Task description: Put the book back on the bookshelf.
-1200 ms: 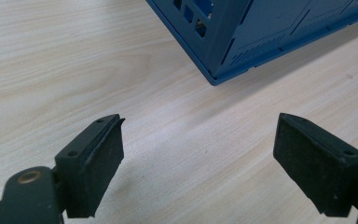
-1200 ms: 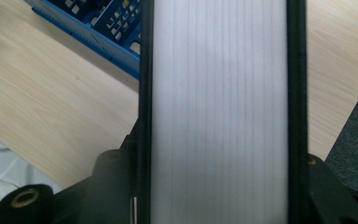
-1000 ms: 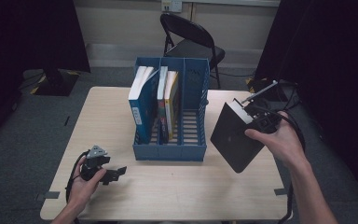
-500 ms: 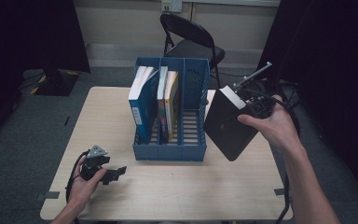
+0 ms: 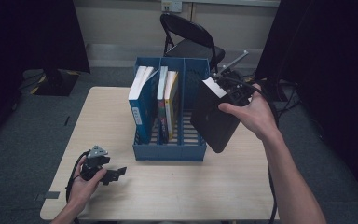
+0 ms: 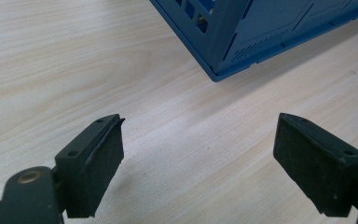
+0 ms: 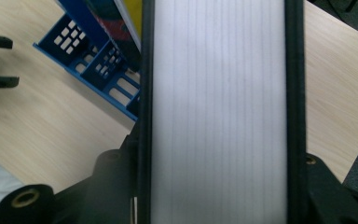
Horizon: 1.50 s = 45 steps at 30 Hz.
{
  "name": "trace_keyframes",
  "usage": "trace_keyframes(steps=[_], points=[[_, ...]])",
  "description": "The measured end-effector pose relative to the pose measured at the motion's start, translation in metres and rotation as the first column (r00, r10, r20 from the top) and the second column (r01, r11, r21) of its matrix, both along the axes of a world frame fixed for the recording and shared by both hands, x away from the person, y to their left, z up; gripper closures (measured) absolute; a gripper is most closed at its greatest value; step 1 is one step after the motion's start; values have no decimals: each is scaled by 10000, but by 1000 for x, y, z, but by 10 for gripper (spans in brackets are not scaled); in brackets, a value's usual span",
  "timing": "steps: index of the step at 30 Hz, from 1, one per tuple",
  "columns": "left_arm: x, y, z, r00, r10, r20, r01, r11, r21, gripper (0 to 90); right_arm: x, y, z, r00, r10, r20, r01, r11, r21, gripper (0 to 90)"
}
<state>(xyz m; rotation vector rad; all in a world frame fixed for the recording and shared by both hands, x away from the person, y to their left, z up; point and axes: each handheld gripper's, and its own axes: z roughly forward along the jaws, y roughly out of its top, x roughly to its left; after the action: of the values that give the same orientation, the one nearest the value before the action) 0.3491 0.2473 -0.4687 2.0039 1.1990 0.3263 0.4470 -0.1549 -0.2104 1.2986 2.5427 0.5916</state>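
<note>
I have the right gripper (image 5: pixel 227 89) clamped on a black book (image 5: pixel 214 116), its jaws pressing on the two covers so that the white page edges (image 7: pixel 219 112) run straight up the middle of the right gripper view. In the high view the book hangs tilted in the air, just beside the right end of the blue file rack (image 5: pixel 170 151) and above the right part of the table (image 5: pixel 214 186), clear of the wood. My right hand (image 5: pixel 251 114) wraps the gripper body from behind.

The rack stands near the middle of the table with three compartments; a blue-spined book (image 5: pixel 140 105) leans in the left one, two thinner books (image 5: pixel 167 102) stand in the middle one, and the right one, nearest the black book, has nothing standing in it that I can see.

The left gripper (image 5: pixel 114 173) rests low at the near left of the table in my left hand (image 5: pixel 81 184) (cable trailing beside it). Its jaws stand wide apart with nothing between them, bare wood under them and a corner of the rack (image 6: pixel 261 42) ahead.

A folding chair (image 5: pixel 191 39) stands beyond the table.
</note>
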Motion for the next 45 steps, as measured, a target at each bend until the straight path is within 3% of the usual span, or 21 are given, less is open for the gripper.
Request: trace_keyframes(steps=[5,10,12,18,21,29,35,37,45], points=[[0,0,0,10000,-15,-1,15,10000,16,158,12,7,-1,9992,-310,-234,314,9994,169,536],[0,0,0,10000,-70,31,70,10000,-52,157,23,15,-4,9957,-903,-190,902,9959,-25,537],[-1,-1,1,9998,-89,177,91,9999,-84,158,28,18,-4,9944,-1023,-268,1021,9947,-85,536],[-1,-2,1,9999,-115,82,115,9999,-60,158,42,30,-5,9906,-1292,-458,1292,9916,-42,536],[-1,0,1,9998,-142,106,142,9999,-55,158,46,37,-7,9870,-1602,-97,1602,9871,-14,537],[1,0,0,10000,-44,30,44,10000,-34,157,65,48,-11,9745,-2178,-542,2177,9760,-78,537],[0,-1,0,10000,-67,43,67,10000,-54,157,81,57,-16,9576,-2753,-846,2747,9613,-190,536],[0,-1,1,10000,-22,89,23,10000,-91,157,85,60,-18,9566,-2777,-883,2768,9607,-223,536],[-1,-2,1,9999,50,118,-49,9999,-108,158,100,68,-32,9316,-3505,-959,3503,9364,-189,536]])
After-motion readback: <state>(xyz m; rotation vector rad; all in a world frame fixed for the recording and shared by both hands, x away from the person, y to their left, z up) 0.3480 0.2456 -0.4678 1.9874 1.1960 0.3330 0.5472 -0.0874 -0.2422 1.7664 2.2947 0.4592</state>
